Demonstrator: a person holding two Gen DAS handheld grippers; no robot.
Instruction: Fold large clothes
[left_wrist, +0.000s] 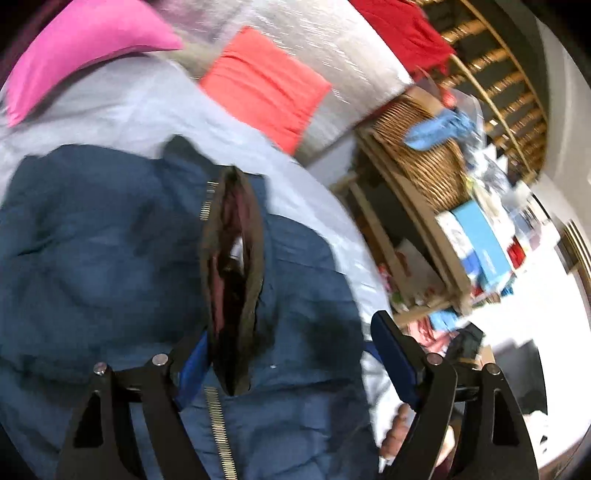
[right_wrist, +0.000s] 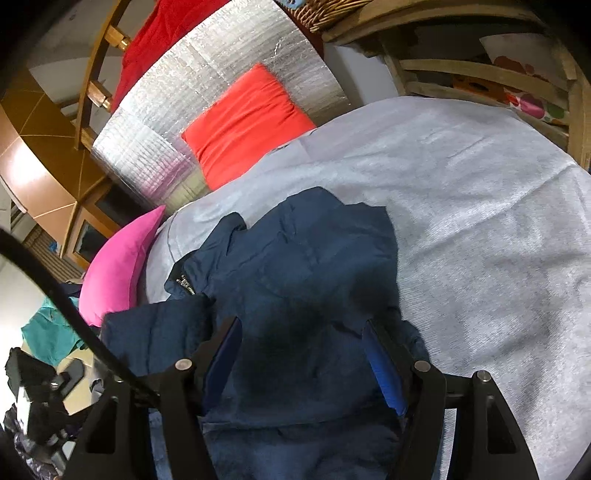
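Both tongs (left_wrist: 291, 354) (right_wrist: 303, 354) gape above the rumpled, half-unzipped navy jacket (left_wrist: 92, 240).

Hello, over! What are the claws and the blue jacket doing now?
Left gripper open. Right gripper open. Blue jacket rumpled on grey sheet, unheld. Nothing blocking.

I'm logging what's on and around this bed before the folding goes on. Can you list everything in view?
jacket: one, navy blue, crumpled on the sheet, zip part open
sheet: one, pale grey, covering the bed
pillow: one, pink, at the sheet's edge
cushion: one, orange-red, against the mat
mat: one, silver foil, behind the cushion
cloth: one, red, above the mat
basket: one, wicker, on wooden shelves
boxes: several, blue and white, on the shelves
left claw: one, black with blue pads, open over the jacket
right claw: one, same colours, open over the jacket
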